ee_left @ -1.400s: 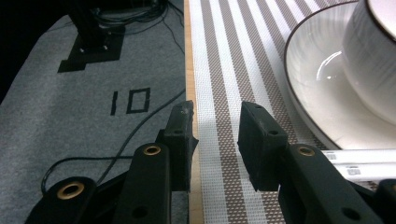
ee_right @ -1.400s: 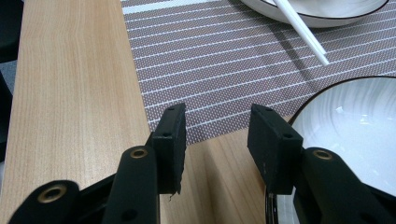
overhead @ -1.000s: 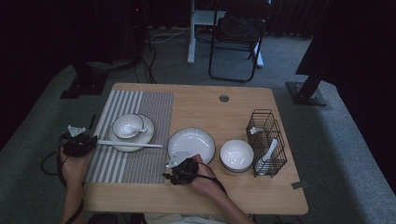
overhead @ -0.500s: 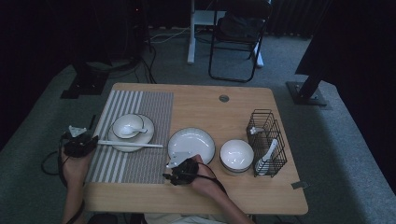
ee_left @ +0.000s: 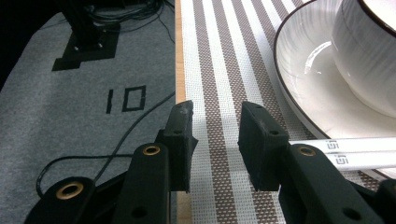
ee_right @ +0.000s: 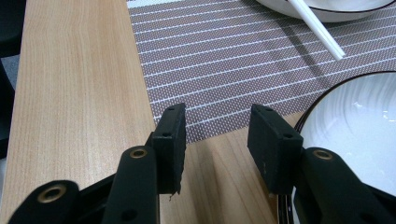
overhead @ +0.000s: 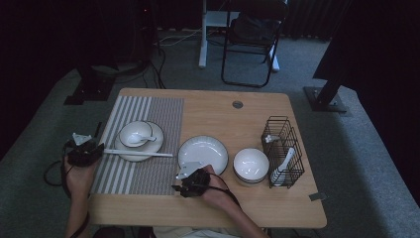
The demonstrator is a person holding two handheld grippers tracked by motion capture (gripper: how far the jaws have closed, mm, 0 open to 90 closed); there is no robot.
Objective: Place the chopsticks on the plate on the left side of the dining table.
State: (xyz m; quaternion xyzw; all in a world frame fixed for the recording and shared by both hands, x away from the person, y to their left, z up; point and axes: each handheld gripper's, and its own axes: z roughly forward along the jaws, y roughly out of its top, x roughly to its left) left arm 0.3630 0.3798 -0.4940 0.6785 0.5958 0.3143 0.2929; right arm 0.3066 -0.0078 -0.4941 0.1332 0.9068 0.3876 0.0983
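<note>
On the table (overhead: pixel 257 198) lies one striped placemat (overhead: pixel 148 148). There are two plates: one plate under the small bowl (overhead: pixel 151 147) and one empty plate (overhead: pixel 203 153) in the middle. There are two bowls: the small bowl (overhead: pixel 130 130) on the mat and a larger bowl (overhead: pixel 251 164) to the right. One pair of white chopsticks (overhead: pixel 143 153) rests across the left plate. Two white spoons are counted, one in the small bowl (overhead: pixel 139 138) and one in the rack (overhead: pixel 283 162). One black wire rack (overhead: pixel 282 134) stands at the right. Behind the table stands one folding chair (overhead: pixel 252 39).
</note>
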